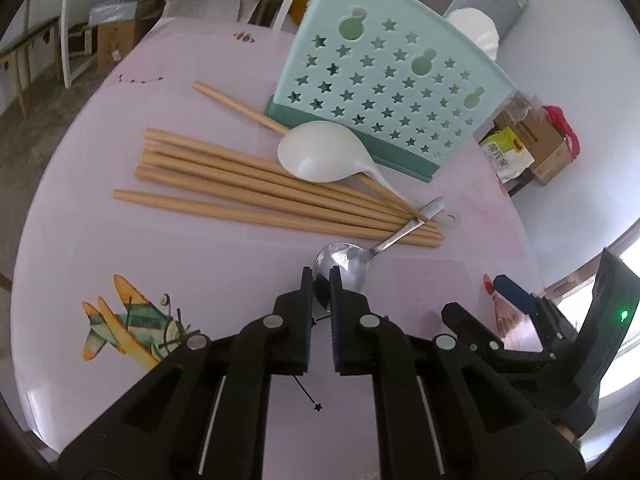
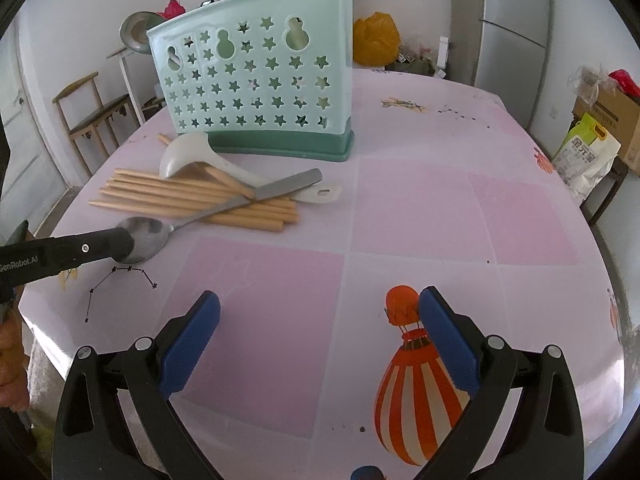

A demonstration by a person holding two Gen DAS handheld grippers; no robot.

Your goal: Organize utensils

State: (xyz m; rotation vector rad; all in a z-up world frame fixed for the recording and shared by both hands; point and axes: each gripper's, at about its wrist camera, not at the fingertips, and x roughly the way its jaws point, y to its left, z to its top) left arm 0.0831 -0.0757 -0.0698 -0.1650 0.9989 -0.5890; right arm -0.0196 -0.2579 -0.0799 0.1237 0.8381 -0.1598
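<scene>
A metal spoon (image 1: 352, 258) lies on the pink table (image 1: 160, 248), its handle resting on several wooden chopsticks (image 1: 256, 188). My left gripper (image 1: 322, 276) has its fingers nearly closed around the near edge of the spoon's bowl. In the right wrist view the left gripper's fingers (image 2: 112, 242) cover the spoon's bowl (image 2: 146, 238). A white plastic ladle (image 1: 320, 150) lies on the chopsticks, against the mint green utensil holder (image 1: 380, 76). My right gripper (image 2: 318, 316) is open and empty above the table, to the right.
The holder (image 2: 256, 80) stands upright at the back of the table. Chairs (image 2: 90, 114) stand to the left, a fridge (image 2: 516, 28) and boxes with bags (image 2: 600, 128) to the right. The table edge (image 2: 612, 292) curves close on the right.
</scene>
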